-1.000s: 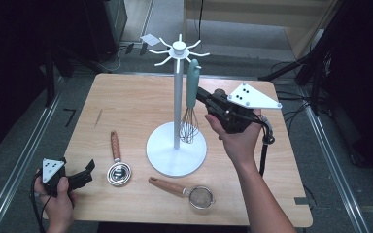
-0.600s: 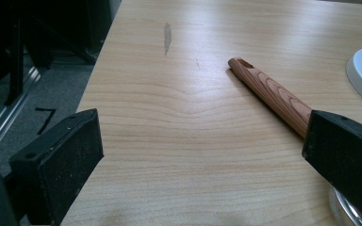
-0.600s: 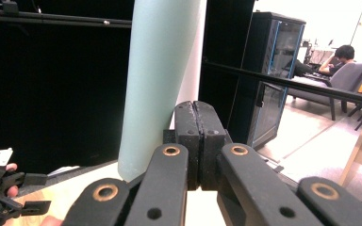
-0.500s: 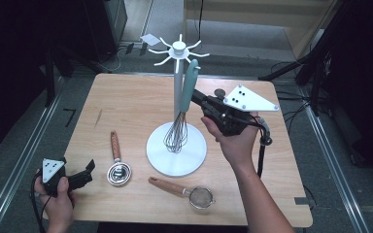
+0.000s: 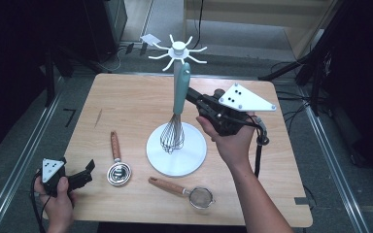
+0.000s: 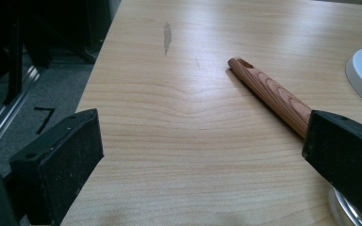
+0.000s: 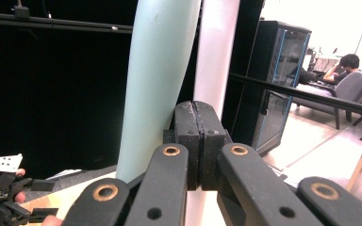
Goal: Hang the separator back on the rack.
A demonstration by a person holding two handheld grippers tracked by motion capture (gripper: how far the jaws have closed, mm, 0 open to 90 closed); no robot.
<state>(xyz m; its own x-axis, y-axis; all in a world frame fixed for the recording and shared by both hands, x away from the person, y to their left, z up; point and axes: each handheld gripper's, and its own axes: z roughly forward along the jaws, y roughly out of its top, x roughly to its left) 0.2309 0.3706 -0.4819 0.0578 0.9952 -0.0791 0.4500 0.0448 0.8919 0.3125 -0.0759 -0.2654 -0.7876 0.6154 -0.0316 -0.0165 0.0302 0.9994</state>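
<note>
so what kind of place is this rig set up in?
Probably a lab or office workspace rigged for recording, not a kitchen. A small wooden table sits among black stands and floor cables, with a server-style rack behind and someone seated at a desk.

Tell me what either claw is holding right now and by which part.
Nothing. The right claw is shut on itself beside the whisk, whose teal handle hangs from the rack. The left claw is open over bare table.
</note>
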